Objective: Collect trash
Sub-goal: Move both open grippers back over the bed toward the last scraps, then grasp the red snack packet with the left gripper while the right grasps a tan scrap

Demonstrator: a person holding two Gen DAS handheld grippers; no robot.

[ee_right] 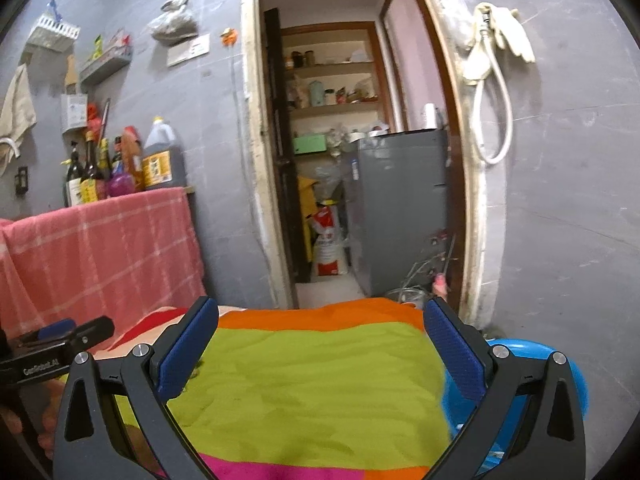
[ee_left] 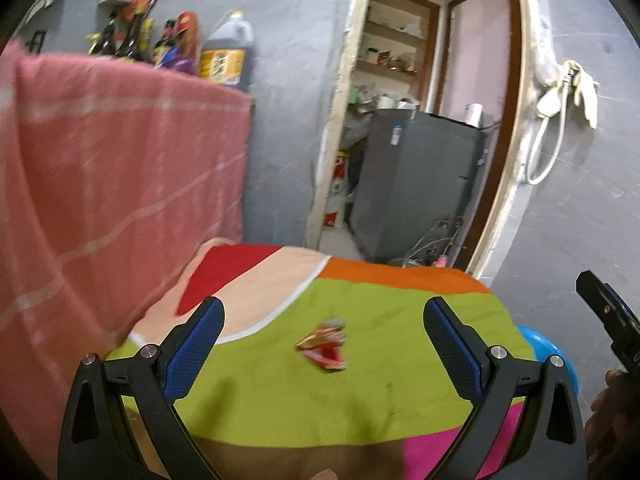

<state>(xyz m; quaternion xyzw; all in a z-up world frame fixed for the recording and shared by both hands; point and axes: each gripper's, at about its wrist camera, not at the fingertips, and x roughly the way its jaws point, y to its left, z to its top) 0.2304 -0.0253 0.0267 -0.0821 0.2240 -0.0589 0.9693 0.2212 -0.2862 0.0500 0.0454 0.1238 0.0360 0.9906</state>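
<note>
A crumpled red and gold wrapper (ee_left: pixel 325 345) lies on the green patch of a bright multicoloured cloth (ee_left: pixel 280 400). My left gripper (ee_left: pixel 323 320) is open and empty, its blue-padded jaws wide on either side of the wrapper, just short of it. My right gripper (ee_right: pixel 321 322) is open and empty above the same cloth (ee_right: pixel 312 384); the wrapper does not show in the right wrist view. The right gripper's body shows at the right edge of the left wrist view (ee_left: pixel 612 320), and the left gripper at the left edge of the right wrist view (ee_right: pixel 60 340).
A blue bin (ee_right: pixel 532 360) stands at the cloth's right edge, also seen in the left wrist view (ee_left: pixel 548 348). A pink checked cloth (ee_left: pixel 112 184) hangs on the left, with bottles (ee_right: pixel 120 160) above it. A doorway behind shows a grey fridge (ee_right: pixel 400 208).
</note>
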